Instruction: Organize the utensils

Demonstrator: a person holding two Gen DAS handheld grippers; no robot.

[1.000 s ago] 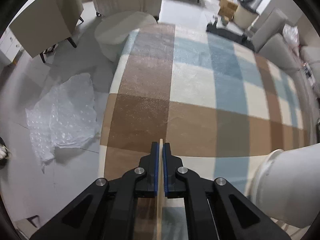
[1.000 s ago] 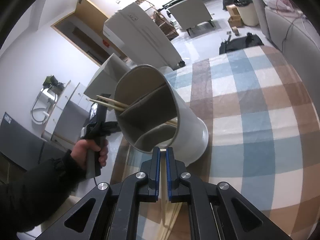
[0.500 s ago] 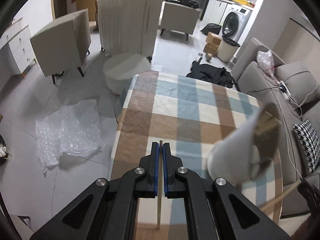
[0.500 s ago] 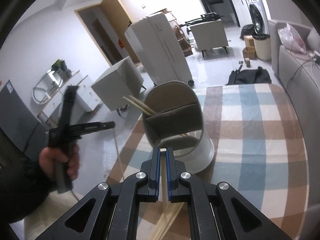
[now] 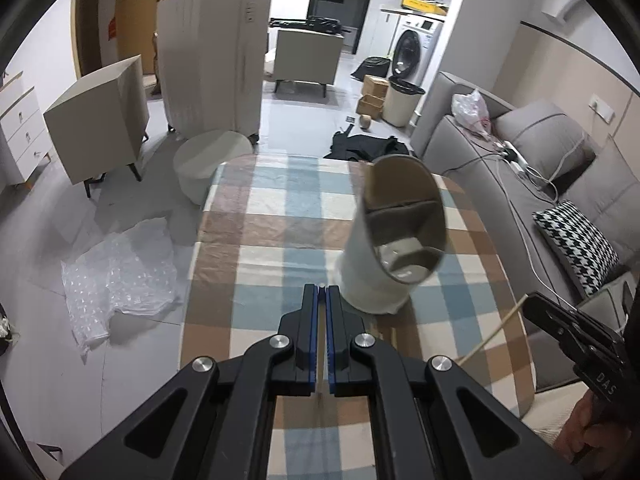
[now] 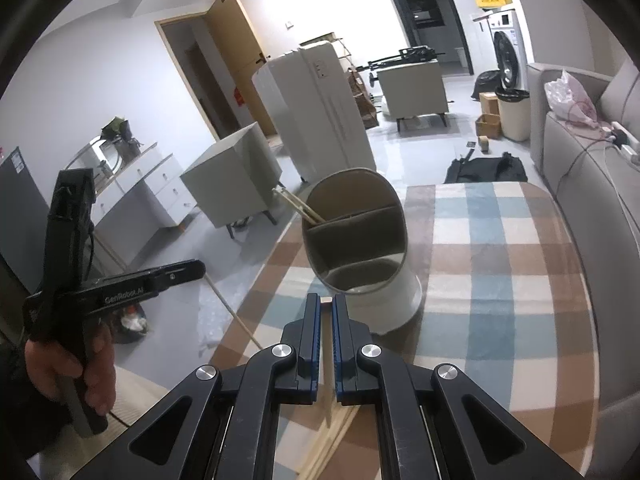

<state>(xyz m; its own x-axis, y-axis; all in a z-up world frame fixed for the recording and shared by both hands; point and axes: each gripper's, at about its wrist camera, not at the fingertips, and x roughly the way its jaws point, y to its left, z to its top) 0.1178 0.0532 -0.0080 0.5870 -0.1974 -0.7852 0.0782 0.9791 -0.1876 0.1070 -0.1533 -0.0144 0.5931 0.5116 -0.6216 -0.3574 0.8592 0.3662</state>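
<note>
White divided holder (image 6: pixel 362 240) with two chopsticks (image 6: pixel 298 208) in its rear compartment; both grippers (image 5: pixel 321 300) (image 6: pixel 327 312) each clamping one chopstick.

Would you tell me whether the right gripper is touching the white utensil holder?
Apart. In the left wrist view the right gripper sits off to the side of the utensil holder, with checked cloth between.

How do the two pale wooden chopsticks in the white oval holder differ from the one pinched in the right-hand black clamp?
The two pale wooden chopsticks lean in the white oval holder, rear compartment, tips past its rim; the single wooden chopstick is outside, clamped in the right gripper. The pair slants left; the single one points straight ahead. All are thin pale wood.
</note>
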